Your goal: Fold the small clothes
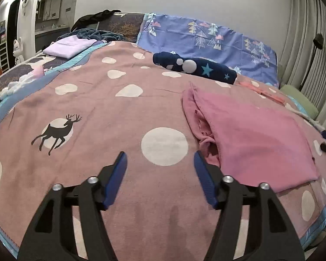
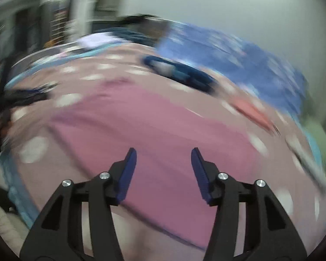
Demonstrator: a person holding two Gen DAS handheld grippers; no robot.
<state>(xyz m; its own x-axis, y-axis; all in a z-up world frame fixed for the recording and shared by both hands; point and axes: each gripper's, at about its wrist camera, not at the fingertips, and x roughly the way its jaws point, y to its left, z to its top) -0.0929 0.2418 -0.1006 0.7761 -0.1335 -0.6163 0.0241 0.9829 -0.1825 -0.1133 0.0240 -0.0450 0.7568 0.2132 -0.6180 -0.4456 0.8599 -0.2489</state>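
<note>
Landmark: dusty-pink spotted blanket (image 1: 102, 100) covering the bed. Deer print (image 1: 57, 133) on its left part. Left gripper (image 1: 160, 157) over blanket centre, jaws spread, nothing held. Pink garment (image 1: 256, 139), folded flat, lies on the blanket's right part, navy star-print garment (image 1: 197, 67) beyond it. Right gripper (image 2: 164, 153) above the pink garment, released, empty; view blurred.

Pink garment (image 1: 256, 139) soft matt cloth; blanket (image 1: 110, 100) matt woven cloth.
</note>
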